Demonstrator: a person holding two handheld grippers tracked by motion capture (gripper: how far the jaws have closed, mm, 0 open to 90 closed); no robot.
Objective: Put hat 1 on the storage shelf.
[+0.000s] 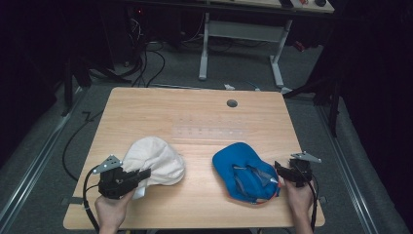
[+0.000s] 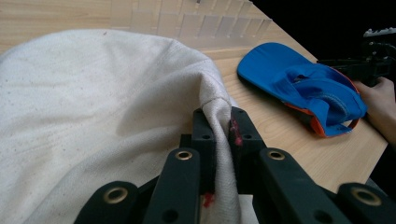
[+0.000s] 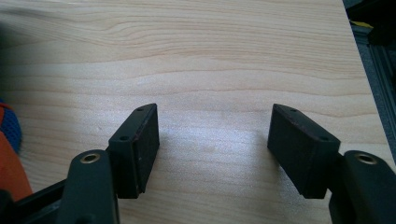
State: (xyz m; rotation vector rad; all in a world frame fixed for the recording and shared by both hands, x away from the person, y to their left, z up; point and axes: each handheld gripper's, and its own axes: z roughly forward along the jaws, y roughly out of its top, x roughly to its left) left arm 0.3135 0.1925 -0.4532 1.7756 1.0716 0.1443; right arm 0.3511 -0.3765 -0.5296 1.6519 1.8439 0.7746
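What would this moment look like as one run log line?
left gripper: shut on cream cap | right gripper: open, beside blue cap | table

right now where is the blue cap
In the high view the blue cap lies on the near right part of the table, just left of the open right gripper and to the right of the cream cap.

Matt cloth caps (image 1: 155,161), smooth wooden table (image 1: 195,117)
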